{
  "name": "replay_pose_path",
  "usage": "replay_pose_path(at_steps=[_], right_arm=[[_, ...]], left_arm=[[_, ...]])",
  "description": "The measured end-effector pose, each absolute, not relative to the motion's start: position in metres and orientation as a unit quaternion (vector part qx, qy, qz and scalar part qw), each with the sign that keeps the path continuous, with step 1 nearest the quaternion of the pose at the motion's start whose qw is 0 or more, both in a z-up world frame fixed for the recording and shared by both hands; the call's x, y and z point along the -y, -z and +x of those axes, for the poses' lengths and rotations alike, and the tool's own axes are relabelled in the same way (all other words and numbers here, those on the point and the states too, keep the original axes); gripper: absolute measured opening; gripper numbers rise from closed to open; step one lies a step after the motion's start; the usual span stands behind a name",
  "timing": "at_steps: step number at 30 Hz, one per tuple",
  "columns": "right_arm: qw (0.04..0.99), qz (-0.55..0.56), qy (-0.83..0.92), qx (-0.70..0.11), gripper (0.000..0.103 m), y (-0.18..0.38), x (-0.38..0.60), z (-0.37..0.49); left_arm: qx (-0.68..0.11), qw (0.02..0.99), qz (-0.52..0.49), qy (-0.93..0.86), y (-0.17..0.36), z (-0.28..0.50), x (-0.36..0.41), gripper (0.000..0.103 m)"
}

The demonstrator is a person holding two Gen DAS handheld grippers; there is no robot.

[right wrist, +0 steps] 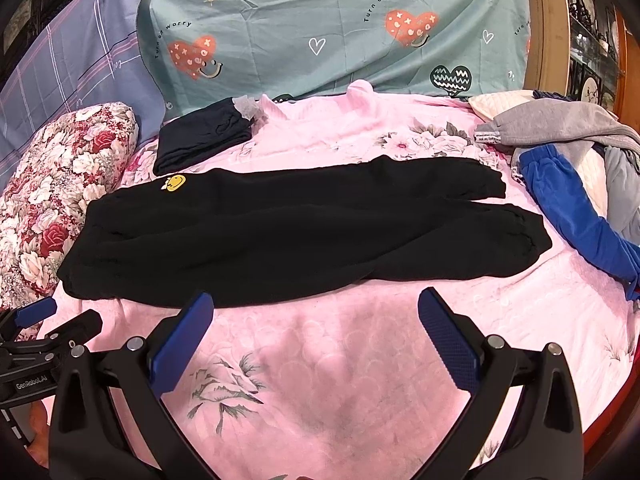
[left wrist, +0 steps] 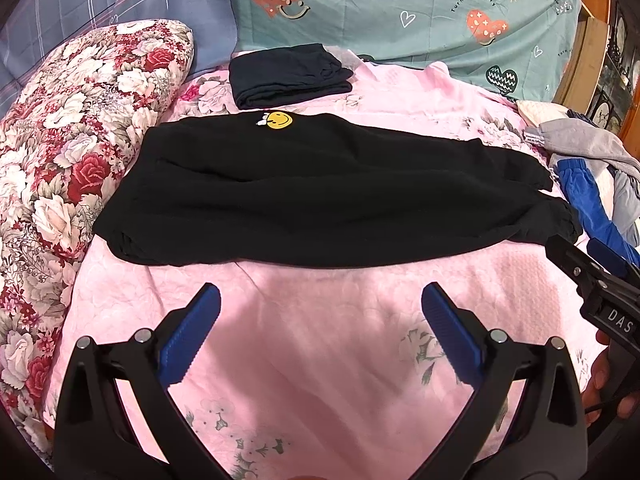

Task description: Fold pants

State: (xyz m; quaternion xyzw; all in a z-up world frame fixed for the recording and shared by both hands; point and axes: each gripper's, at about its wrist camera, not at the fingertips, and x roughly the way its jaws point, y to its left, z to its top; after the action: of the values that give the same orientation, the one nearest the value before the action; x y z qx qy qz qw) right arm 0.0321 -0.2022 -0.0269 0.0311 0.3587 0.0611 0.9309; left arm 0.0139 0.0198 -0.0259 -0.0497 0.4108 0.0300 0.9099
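Note:
Black pants [left wrist: 304, 192] [right wrist: 288, 232] with a yellow smiley patch [left wrist: 279, 120] [right wrist: 175, 183] lie flat across the pink bedspread, waist at the left, both cuffed legs to the right. My left gripper [left wrist: 320, 304] hovers open over the bedspread just short of the pants' near edge, nothing between its blue pads. My right gripper [right wrist: 316, 308] is also open and empty, just in front of the pants' near edge. In the left wrist view the right gripper [left wrist: 592, 264] shows at the right edge, close to the leg cuffs.
A folded dark garment [left wrist: 286, 74] [right wrist: 202, 134] lies behind the pants. A floral pillow [left wrist: 80, 152] [right wrist: 60, 184] borders the left. Blue and grey clothes [left wrist: 592, 184] [right wrist: 572, 184] pile at the right. Teal pillows [right wrist: 320, 24] stand at the back.

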Motion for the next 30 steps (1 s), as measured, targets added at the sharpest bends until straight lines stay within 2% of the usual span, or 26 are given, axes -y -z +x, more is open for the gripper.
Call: replay_pose_path(at_steps=[21,25,28,30], right_arm=[[0.93,0.009,-0.059,-0.363,0.102,0.03,0.195,0.039],[0.944,-0.029,-0.033,-0.328,0.102,0.029,0.191,0.036],[0.943,-0.055,-0.025,-0.326,0.102,0.035,0.192,0.038],[0.94,-0.035,-0.049,-0.336,0.102,0.04,0.199,0.04]], left_arm=[[-0.41,0.91,-0.056,-0.027,0.025,0.02,-0.028,0.101],[-0.395,0.91,-0.111,-0.066,0.022,0.033,-0.071,0.101],[-0.425,0.889,-0.152,-0.074,0.035,0.05,-0.115,0.101],[-0.446,0.872,-0.182,-0.082,0.049,0.057,-0.145,0.101]])
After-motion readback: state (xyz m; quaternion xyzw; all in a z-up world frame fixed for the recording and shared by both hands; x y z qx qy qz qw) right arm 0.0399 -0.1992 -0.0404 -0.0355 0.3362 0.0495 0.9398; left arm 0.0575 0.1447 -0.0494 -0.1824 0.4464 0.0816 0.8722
